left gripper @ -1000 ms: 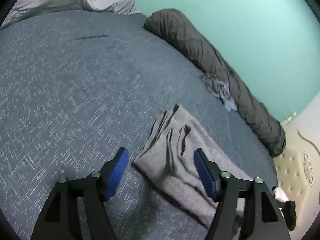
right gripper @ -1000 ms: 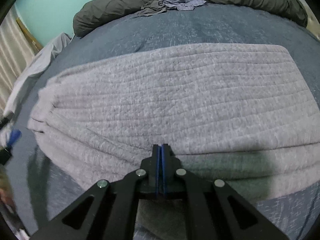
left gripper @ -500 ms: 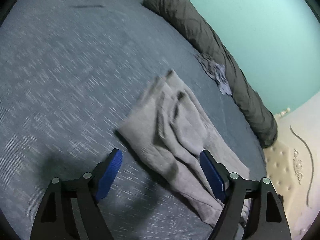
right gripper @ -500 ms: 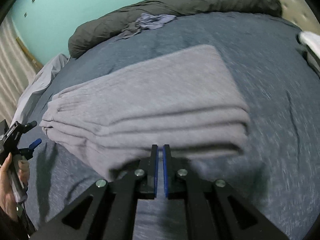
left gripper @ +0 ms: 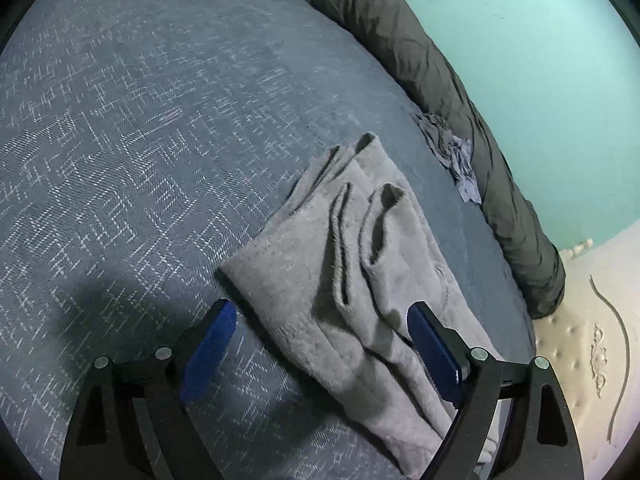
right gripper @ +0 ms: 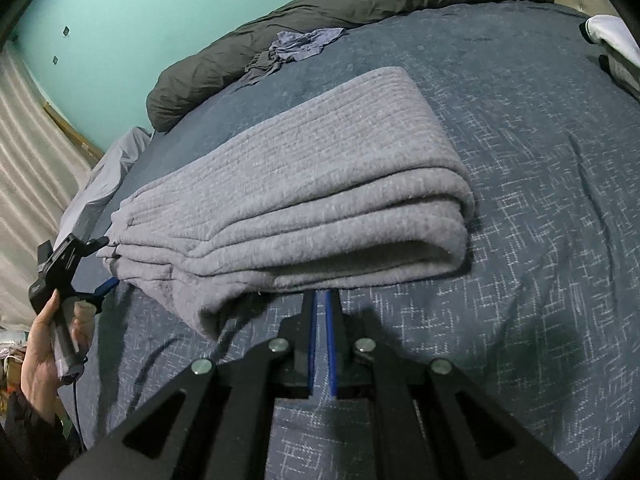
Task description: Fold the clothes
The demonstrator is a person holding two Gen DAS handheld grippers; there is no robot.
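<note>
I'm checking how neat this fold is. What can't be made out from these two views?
- Left wrist view: the near end of the grey garment is cut off by the bottom edge and hidden behind the left hand-held gripper.
- Right wrist view: the garment's underside lies against the bedspread.
- What the crumpled blue cloth is: too small.

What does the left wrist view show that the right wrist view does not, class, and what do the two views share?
Only the left wrist view: the open left hand-held gripper, its jaws just widened, straddling the garment's layered end, and the cream headboard's carved scroll.
Only the right wrist view: the shut right hand-held gripper, the person's hand, and a curtain.
Both: grey folded garment, blue bedspread, dark rolled duvet, teal wall.
</note>
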